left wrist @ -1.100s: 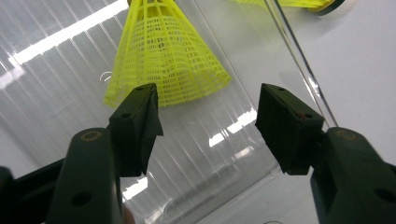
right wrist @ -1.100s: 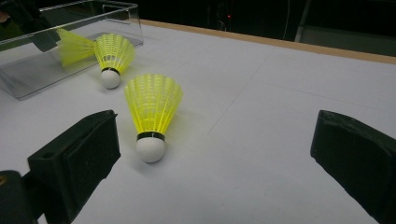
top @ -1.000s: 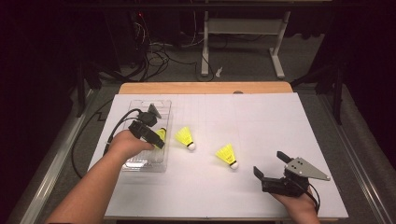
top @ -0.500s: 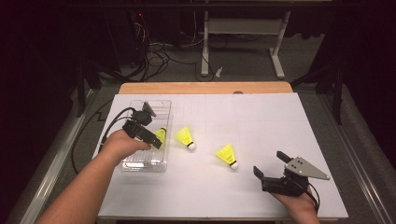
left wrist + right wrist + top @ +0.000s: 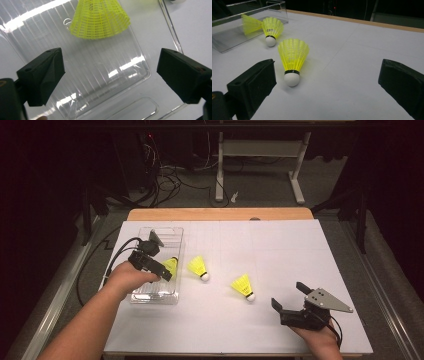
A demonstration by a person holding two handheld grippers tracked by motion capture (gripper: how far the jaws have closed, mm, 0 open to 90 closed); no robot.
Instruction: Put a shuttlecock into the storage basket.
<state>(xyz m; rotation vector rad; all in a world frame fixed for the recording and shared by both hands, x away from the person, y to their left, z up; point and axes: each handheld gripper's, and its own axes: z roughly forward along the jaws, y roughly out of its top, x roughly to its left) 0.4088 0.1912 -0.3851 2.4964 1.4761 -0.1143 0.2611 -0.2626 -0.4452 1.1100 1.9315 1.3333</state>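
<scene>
A clear plastic tray [image 5: 156, 292] lies at the table's left, and one yellow shuttlecock [image 5: 171, 265] rests inside it near the right wall. My left gripper [image 5: 161, 256] hovers over the tray, open. In the left gripper view that shuttlecock's skirt [image 5: 100, 18] lies beyond the wide jaws, on the ribbed tray floor [image 5: 130, 62]. Two more yellow shuttlecocks [image 5: 198, 268] [image 5: 243, 286] lie on the white table. My right gripper [image 5: 288, 295] rests open near the front right. Its own view has the nearest shuttlecock [image 5: 293, 60] just ahead of the left jaw, untouched.
The white sheet [image 5: 280, 250] covers the table, with a wooden edge [image 5: 220, 214] at the back. Cables [image 5: 95, 270] trail off the left side. In the right gripper view the tray wall [image 5: 237, 32] stands at the far left, with a shuttlecock [image 5: 272, 28] beside it.
My left hand has shifted slightly left and back over the tray, away from the shuttlecock lying there. The right gripper and the two table shuttlecocks have not moved.
</scene>
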